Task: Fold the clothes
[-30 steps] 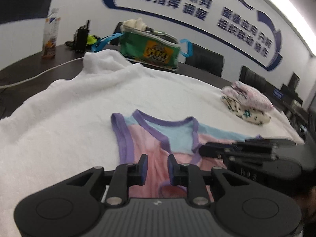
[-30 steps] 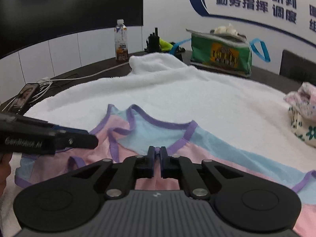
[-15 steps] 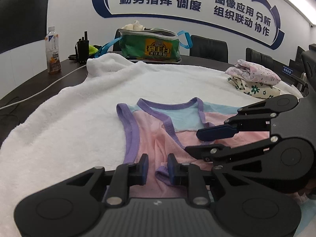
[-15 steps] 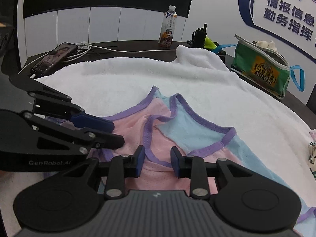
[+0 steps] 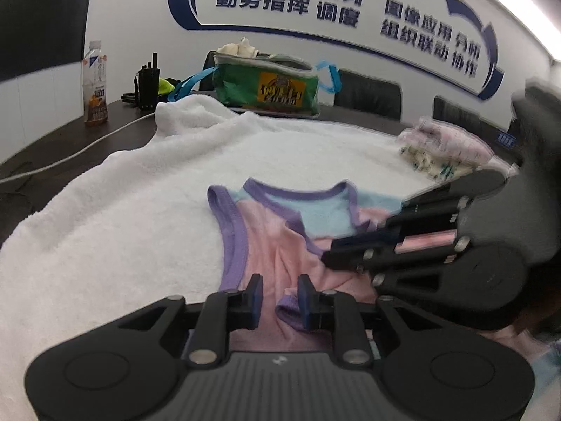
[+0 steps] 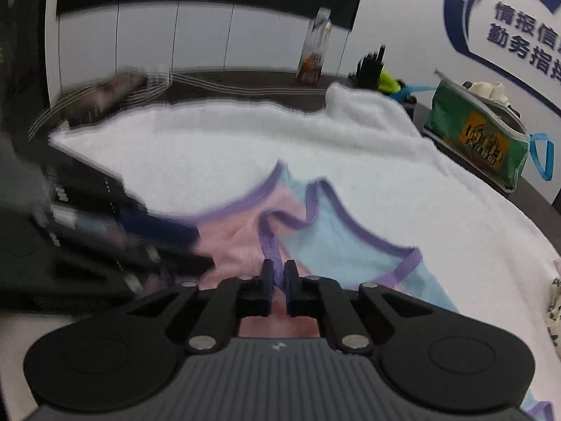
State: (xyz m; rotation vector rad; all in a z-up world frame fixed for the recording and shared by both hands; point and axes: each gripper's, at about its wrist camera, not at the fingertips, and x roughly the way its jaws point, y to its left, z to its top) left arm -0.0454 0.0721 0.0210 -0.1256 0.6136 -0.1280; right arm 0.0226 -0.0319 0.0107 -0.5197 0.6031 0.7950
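Step in hand: right claw (image 6: 277, 279) is clamped on the purple trim of the pink-and-blue vest (image 5: 280, 242); left claw (image 5: 279, 293) sits part-closed around bunched pink cloth, grip unclear.
Where: vest lies on the white towel (image 5: 105, 210).
Heading: neckline faces the green bag (image 5: 273, 87); long axis runs towards it.
Next move: probably carry the gathered side across together, keeping the fabric taut.

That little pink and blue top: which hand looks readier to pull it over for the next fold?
Probably the right. The right gripper is already pinched on the purple trim of the top, while the left gripper has fabric between its fingers but a visible gap, so its hold looks looser.
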